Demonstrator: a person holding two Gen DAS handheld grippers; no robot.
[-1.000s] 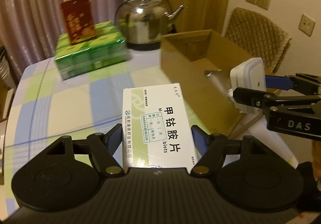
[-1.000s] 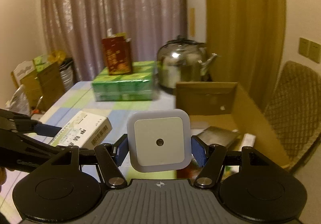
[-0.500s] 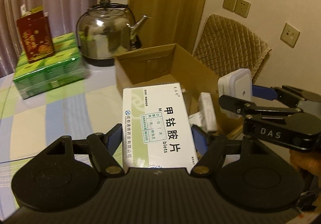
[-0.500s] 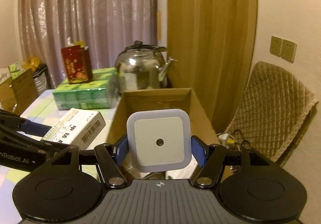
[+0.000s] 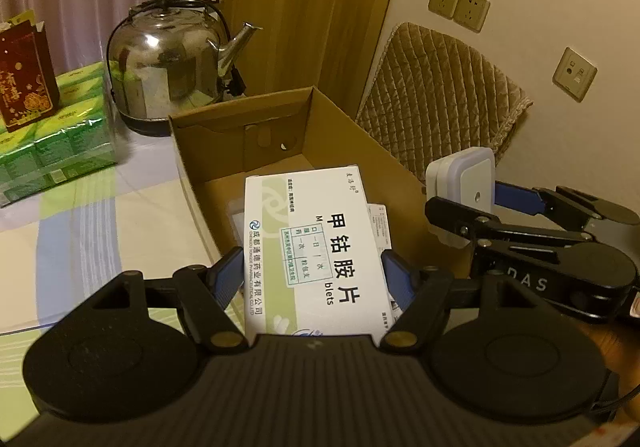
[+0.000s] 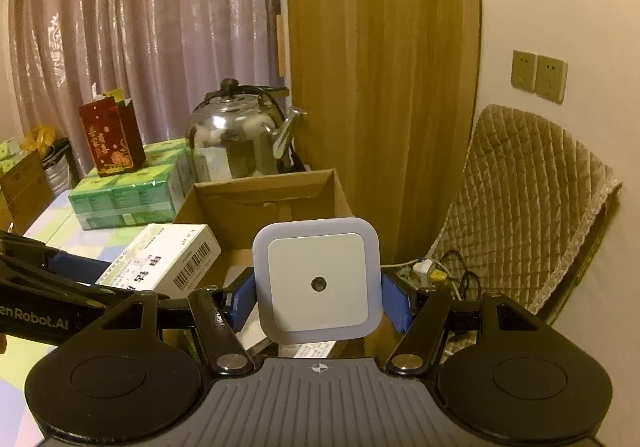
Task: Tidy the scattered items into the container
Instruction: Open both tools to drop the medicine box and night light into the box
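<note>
While medicine box (image 5: 312, 243) hides carton (image 5: 348, 151) floor, contents stay unclear.

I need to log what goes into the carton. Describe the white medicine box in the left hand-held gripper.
The white medicine box is a flat cardboard carton with large black Chinese characters, a pale green band with a swirl logo, a small green-edged label and a barcode on one end. It is shut and looks undamaged. The left hand-held gripper clamps its long sides with blue pads, holding it roughly level above the open cardboard box, touching nothing else.
</note>
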